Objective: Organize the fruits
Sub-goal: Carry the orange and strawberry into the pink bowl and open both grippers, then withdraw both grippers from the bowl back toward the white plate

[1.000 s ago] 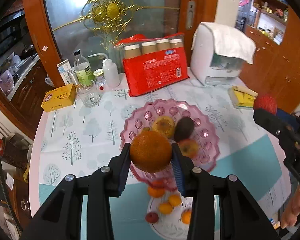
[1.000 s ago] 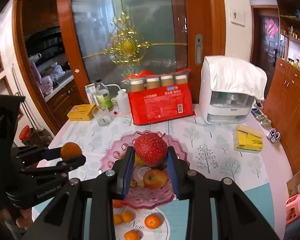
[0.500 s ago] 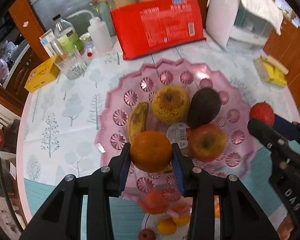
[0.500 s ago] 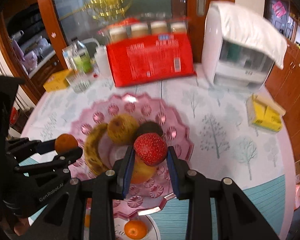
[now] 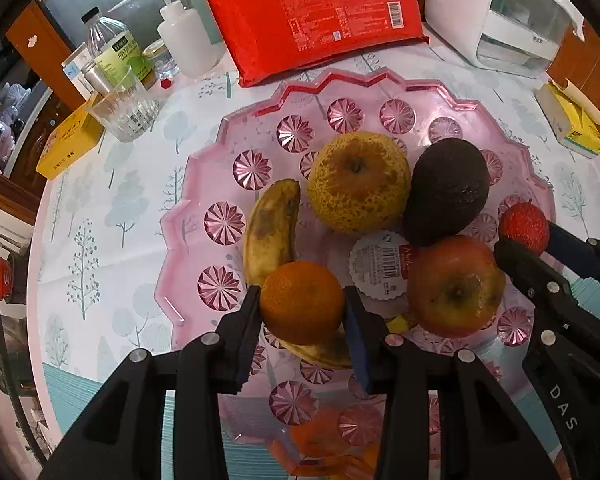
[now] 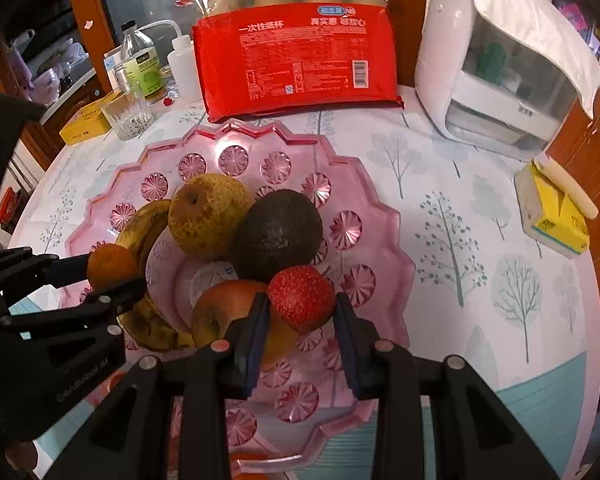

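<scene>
My left gripper (image 5: 302, 312) is shut on a small orange (image 5: 302, 302) and holds it low over the near left part of a pink glass fruit bowl (image 5: 203, 184). My right gripper (image 6: 300, 312) is shut on a red bumpy fruit (image 6: 302, 298), over the bowl's near right side. In the bowl lie a spotted pear (image 5: 358, 182), a dark avocado (image 5: 448, 196), a red apple (image 5: 456, 286) and a brown-spotted banana (image 5: 273, 228). Each gripper shows in the other's view: the left gripper (image 6: 111, 270), the right gripper (image 5: 526, 232).
A red pack of paper cups (image 6: 297, 60) stands behind the bowl, a white appliance (image 6: 496, 60) at the back right. A glass (image 5: 125, 110), bottles and a yellow box (image 5: 67, 144) crowd the back left. A yellow tissue pack (image 6: 556, 212) lies at the right. More small oranges show through the bowl's near edge.
Both grippers have come down and forward with their fruit, from well above the table to just over the pink bowl, which now fills both views.
</scene>
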Available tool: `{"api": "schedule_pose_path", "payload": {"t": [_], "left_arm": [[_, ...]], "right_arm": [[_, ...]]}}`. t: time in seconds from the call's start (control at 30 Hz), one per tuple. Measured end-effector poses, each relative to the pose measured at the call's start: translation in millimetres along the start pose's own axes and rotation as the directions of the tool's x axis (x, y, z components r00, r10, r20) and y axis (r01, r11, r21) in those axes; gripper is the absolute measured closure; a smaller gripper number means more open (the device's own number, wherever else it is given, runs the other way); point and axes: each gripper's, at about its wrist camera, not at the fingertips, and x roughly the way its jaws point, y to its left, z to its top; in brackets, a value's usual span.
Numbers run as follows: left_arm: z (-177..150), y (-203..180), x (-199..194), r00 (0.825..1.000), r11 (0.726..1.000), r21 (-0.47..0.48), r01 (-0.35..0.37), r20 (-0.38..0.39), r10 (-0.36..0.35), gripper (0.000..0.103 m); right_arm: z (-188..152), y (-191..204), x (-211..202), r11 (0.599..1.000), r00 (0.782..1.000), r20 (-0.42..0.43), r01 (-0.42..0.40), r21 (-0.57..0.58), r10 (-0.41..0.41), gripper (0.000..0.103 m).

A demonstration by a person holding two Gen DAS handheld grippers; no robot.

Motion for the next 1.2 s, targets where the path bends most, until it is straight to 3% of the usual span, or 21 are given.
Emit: {"api": "schedule_pose_path", "payload": {"t": [0.13, 0.17, 0.23, 0.43, 1.2], "left_arm": [[-1.0, -0.6, 0.2, 1.000, 1.000, 0.006, -0.002, 0.007, 0.002, 0.063], [-1.5, -1.4, -0.6, 1.000, 1.000, 0.010, -0.010, 0.012, 0.010, 0.060], [-2.5, -2.1, -4.7, 0.999, 1.000, 0.013, -0.022, 0.032, 0.022, 0.039], [-7.2, -0.8, -17.4, 0.997, 0.999, 0.013, -0.038, 0.061, 0.037, 0.032], [-40.4, 26.4, -65.3, 0.996, 0.997, -0.070, 0.021, 0.088, -0.015, 0.022]], "right_arm": [[1.1, 4.3, -0.4, 1.000, 1.000, 0.012, 0.015, -0.014, -0.015, 0.067], [1.2, 5.0, -0.8, 1.000, 1.000, 0.016, 0.022, -0.014, -0.022, 0.064], [0.2, 6.3, -3.3, 1.000, 1.000, 0.025, 0.018, -0.013, -0.017, 0.058], [-1.9, 5.1, -18.8, 1.000, 0.998, 0.066, 0.002, 0.009, -0.003, 0.054], [-23.0, 17.3, -54.2, 0.999, 0.997, 0.063, -0.035, 0.022, 0.034, 0.051]]}}
